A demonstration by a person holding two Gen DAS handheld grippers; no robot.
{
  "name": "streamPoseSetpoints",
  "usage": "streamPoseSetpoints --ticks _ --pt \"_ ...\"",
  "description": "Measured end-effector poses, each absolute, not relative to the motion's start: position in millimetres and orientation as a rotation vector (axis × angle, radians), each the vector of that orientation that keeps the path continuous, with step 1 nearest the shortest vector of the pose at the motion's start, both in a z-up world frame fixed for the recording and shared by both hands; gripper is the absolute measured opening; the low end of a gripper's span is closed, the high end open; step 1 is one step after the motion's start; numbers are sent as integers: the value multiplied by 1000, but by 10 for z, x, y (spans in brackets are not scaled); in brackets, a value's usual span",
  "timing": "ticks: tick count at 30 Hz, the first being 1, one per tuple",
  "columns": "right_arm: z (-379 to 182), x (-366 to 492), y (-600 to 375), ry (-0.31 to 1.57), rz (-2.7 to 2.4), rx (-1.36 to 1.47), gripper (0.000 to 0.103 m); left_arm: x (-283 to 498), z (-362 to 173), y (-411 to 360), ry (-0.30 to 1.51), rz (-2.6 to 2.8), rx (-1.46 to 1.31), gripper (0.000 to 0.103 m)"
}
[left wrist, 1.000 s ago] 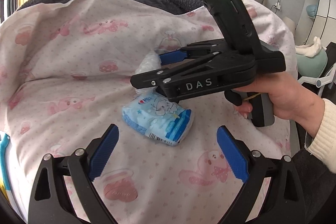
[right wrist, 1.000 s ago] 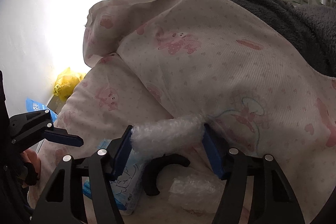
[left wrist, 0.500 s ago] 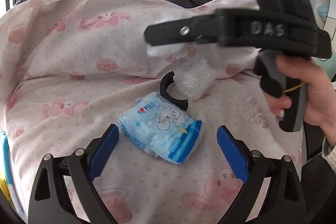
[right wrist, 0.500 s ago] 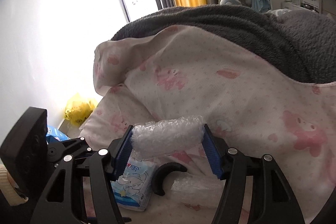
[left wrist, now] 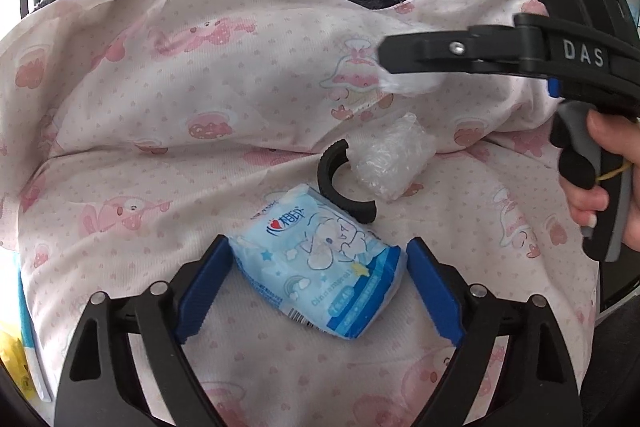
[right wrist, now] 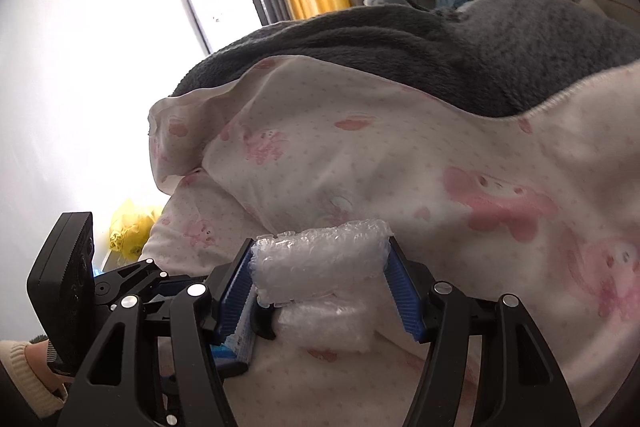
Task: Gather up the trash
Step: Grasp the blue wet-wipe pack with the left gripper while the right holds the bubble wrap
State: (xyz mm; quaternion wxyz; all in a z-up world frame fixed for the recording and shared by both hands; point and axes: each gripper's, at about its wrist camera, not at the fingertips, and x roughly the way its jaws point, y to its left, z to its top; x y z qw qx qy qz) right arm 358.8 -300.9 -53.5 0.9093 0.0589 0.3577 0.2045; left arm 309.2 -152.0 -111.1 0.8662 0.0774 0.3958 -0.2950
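I take the tissue pack as my landmark: a light blue soft pack with a cartoon elephant, lying flat on the pink-printed bed cover. My left gripper sits low over it, its blue pads spread about as wide as the pack, the left pad touching the pack's left end and the right pad just beside its right end; I cannot tell whether they are pressing yet. Just behind the pack, touching its far edge, lies a black C-shaped piece. To the right of that piece, just beside it, sits a loose wad of bubble wrap on the cover. Above and to the right of the pack, off the bed, my right gripper is clamped on a roll of bubble wrap, the roll spanning the whole gap between the pads and squeezed at both ends. In the left wrist view only a white tuft of that roll shows under the gripper's black finger. Far behind the pack a dark grey fleece blanket lies over the top of the cover
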Motion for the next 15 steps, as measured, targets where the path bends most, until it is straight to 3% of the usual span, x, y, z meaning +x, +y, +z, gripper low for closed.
streamPoseSetpoints --ticks 9,15 --pt "-486 3304 -3123 733 341 173 64 2928 -1035 -1418 753 -575 133 77" --pt "-444 3084 -3073 733 298 185 64 2763 -889 -1195 701 -532 100 75"
